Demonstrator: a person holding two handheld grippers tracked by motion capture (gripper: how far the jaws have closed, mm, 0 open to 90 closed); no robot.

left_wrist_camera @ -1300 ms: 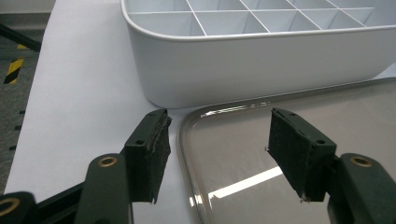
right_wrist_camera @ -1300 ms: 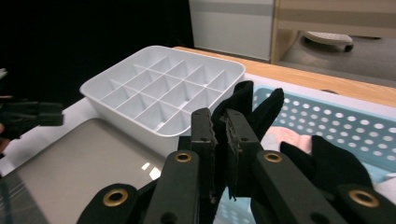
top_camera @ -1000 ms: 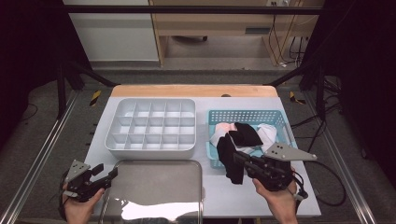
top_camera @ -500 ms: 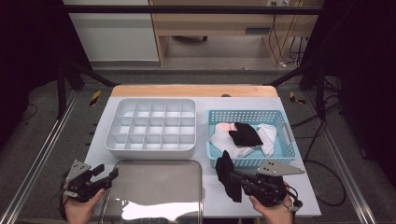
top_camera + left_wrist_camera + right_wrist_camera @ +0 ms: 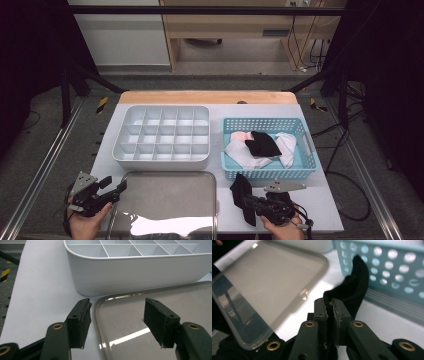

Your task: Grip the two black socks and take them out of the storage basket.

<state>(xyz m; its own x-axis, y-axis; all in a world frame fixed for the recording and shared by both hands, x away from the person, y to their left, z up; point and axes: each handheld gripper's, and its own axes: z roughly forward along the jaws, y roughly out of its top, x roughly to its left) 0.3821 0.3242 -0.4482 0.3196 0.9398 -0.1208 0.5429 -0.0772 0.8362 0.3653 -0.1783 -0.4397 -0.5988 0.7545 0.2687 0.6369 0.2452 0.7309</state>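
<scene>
Black sock clamped in right gripper, hanging just right of steel tray (long axis near-vertical); left gripper open, empty, at tray's left rim.

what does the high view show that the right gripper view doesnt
High view alone: the white divided organizer, the clothes lying inside the blue basket, the left gripper with jaws open, and the floor and furniture beyond the table.

Right gripper view alone: a close look at the right gripper, its jaws pinched shut on a fold of the black sock, which stands up between them in front of the basket's holed wall.

Both: the black sock, the blue basket, the steel tray and the white tabletop.
</scene>
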